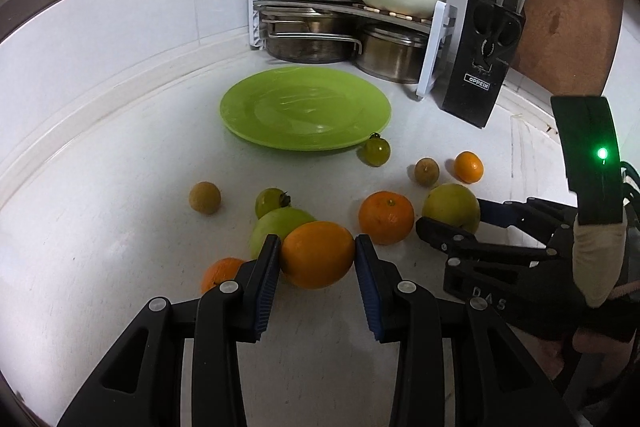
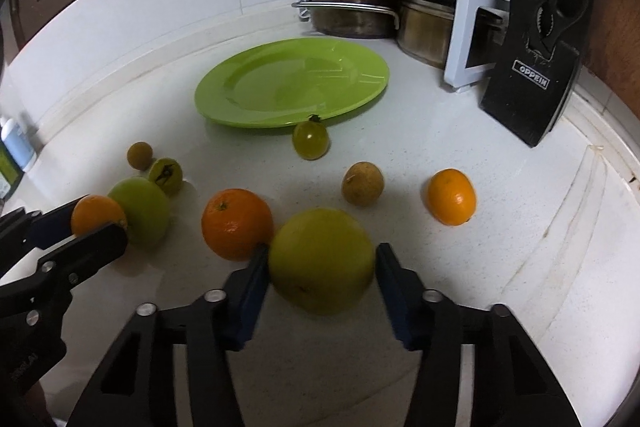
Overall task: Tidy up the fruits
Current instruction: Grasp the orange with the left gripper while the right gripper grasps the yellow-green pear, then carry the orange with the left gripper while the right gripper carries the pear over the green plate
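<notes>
My left gripper (image 1: 316, 251) is shut on an orange (image 1: 317, 254) just above the white counter. My right gripper (image 2: 322, 259) is shut on a yellow-green fruit (image 2: 322, 259); it also shows in the left wrist view (image 1: 451, 207). A green plate (image 1: 305, 109) lies bare behind the fruit, also in the right wrist view (image 2: 292, 83). Loose on the counter: a large orange (image 2: 237, 223), a small orange (image 2: 452, 197), a green apple (image 2: 142, 211), green tomatoes (image 2: 311, 141), brown longans (image 2: 363, 184).
A pot rack (image 1: 340, 23) with steel pots and cream cookware stands behind the plate. A black knife block (image 1: 482, 67) stands at the right, a brown board (image 1: 568, 15) behind it. The counter's raised back edge curves along the left.
</notes>
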A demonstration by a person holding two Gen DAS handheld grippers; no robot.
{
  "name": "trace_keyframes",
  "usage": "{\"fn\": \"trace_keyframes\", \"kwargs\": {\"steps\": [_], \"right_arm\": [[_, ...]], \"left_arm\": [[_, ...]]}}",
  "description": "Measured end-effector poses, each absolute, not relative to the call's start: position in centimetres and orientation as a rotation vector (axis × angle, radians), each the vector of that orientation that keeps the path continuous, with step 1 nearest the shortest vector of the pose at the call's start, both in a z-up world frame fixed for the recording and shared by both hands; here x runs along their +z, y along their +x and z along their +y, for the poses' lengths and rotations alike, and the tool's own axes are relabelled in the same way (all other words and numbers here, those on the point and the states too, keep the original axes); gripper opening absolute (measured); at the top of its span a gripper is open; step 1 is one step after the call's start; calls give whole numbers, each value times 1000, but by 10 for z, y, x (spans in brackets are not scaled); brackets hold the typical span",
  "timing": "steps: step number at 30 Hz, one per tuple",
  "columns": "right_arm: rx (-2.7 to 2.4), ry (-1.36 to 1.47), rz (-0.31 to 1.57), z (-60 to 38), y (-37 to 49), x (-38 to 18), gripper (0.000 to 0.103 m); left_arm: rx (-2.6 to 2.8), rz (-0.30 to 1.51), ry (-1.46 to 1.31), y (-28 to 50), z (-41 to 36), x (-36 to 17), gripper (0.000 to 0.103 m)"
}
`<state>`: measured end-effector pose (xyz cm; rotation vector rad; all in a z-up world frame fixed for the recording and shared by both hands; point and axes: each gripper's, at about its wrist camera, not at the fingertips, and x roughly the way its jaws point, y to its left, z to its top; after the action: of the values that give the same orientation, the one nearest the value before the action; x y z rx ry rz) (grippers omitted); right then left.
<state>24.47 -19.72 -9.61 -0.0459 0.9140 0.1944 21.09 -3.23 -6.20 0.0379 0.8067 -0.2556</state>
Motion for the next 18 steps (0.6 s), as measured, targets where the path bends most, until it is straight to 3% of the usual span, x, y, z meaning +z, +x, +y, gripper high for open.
{"fn": "trace_keyframes", "kwargs": {"steps": [18], "right_arm": [[160, 17, 854, -191, 236, -54, 51]], "left_arm": [[-383, 762, 54, 236, -20, -31, 37]]}}
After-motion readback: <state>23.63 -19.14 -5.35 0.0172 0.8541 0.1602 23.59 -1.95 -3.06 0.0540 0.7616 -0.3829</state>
